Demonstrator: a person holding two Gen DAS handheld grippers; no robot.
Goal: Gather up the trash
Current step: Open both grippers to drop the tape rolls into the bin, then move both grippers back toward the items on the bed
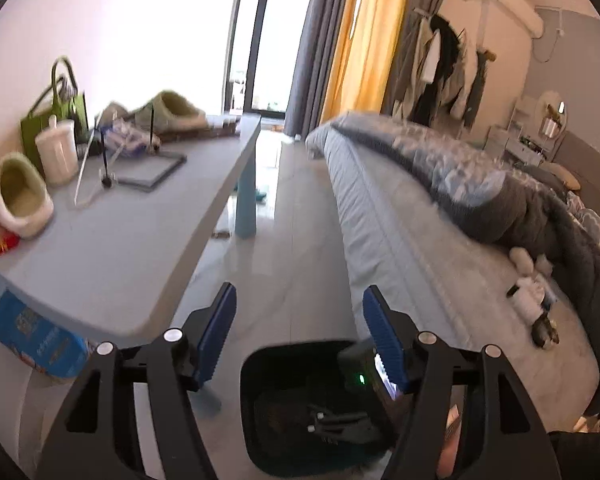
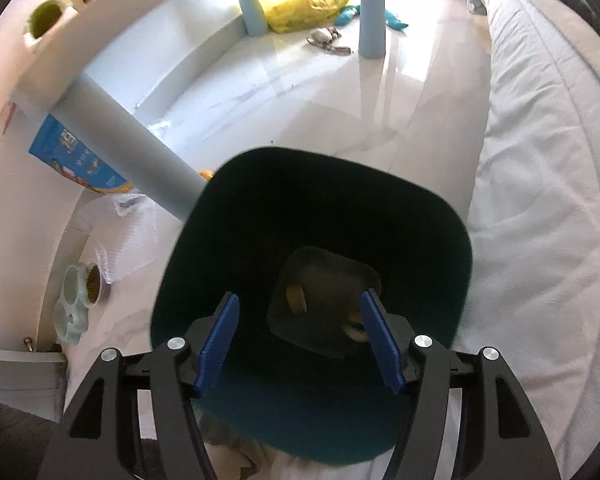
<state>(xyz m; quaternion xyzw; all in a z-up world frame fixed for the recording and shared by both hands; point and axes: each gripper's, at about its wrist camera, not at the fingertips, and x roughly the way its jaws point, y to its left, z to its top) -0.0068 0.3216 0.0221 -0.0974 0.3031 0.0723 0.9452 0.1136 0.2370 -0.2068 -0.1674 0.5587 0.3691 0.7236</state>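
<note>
Left gripper (image 1: 300, 336): fingers spread apart, nothing between them; it hangs above the floor between table and bed.
Right gripper (image 2: 300, 344): fingers apart, empty, held straight over the mouth of the trash bin (image 2: 420, 208).
Trash bin: dark teal, open-topped, standing on the pale tiled floor (image 2: 300, 92) just beside the bed (image 2: 540, 160) and near a table leg (image 2: 128, 148).
Bin contents: only the right wrist view looks down inside, where brownish scraps (image 2: 296, 300) lie on the bottom.
Left wrist view of bin: only its rim (image 1: 252, 364) shows low in the frame, with the other gripper's black body above it.
Table top (image 1: 112, 248): seen only from the left wrist; it carries two green slippers (image 1: 18, 196), a white cup (image 1: 58, 152), a green bag (image 1: 56, 116), a dark tablet (image 1: 154, 170) and a red packet (image 1: 0, 244).
Under the table: the right wrist view shows a yellow bag (image 2: 300, 8), a pet food bowl (image 2: 80, 296) and clear plastic wrap (image 2: 120, 236).
Blue box (image 2: 80, 160): visible in both views, by the table leg.
Room beyond: curtains (image 1: 360, 40) and hanging clothes (image 1: 440, 64) appear in the left wrist view alone.
</note>
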